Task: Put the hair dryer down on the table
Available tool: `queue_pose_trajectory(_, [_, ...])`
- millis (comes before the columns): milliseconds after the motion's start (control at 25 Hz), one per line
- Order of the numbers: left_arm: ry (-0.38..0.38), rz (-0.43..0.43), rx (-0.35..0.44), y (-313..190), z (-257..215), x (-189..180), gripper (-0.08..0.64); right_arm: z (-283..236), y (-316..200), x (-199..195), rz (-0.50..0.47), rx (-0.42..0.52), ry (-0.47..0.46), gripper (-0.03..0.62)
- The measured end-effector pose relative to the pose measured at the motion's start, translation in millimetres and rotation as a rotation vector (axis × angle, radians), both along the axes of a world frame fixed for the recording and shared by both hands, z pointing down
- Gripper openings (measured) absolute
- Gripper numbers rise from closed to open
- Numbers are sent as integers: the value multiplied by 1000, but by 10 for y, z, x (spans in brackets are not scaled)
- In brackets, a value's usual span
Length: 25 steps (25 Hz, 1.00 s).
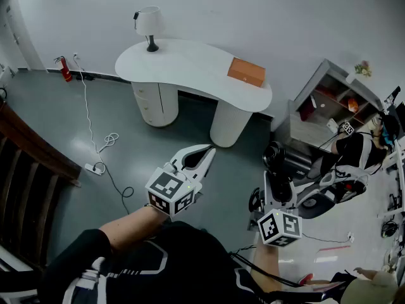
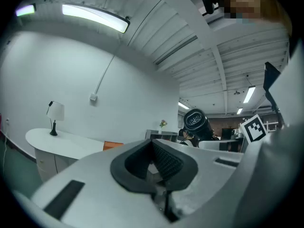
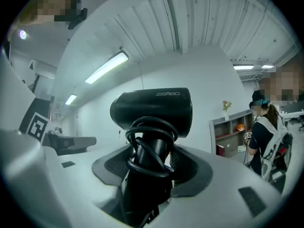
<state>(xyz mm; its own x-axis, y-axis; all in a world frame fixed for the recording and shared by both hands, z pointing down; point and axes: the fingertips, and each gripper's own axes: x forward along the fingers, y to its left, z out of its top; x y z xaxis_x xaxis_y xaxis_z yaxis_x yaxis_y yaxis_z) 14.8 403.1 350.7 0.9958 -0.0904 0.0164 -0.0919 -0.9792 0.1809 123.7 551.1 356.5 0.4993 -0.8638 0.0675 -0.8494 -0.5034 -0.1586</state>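
My right gripper (image 1: 278, 185) is shut on the handle of a black hair dryer (image 1: 276, 157), which stands upright with its cord wound round the handle. In the right gripper view the dryer (image 3: 152, 108) fills the middle, its handle pressed between the dark pads of that gripper (image 3: 149, 160). My left gripper (image 1: 205, 152) is held level at mid-frame, its tips together with nothing between them; its own view shows the pads of the gripper (image 2: 153, 148) meeting. The white curved table (image 1: 190, 65) stands ahead across the floor, apart from both grippers.
On the table stand a small lamp (image 1: 149, 24) and an orange box (image 1: 247, 72). A cable and power strip (image 1: 95, 167) lie on the floor at left, near a red extinguisher (image 1: 65, 69). A shelf unit (image 1: 329, 100) and a person (image 1: 357, 147) are at right.
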Motion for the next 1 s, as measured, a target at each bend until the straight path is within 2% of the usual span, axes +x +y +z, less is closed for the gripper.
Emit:
queue_pose_trajectory(600, [-18, 7, -17, 17, 98, -68, 5, 47, -1, -22, 6, -20, -5, 256])
queue_pose_trajectory(1000, [-17, -13, -18, -254, 111, -124, 5, -52, -191, -39, 12, 7, 24, 256])
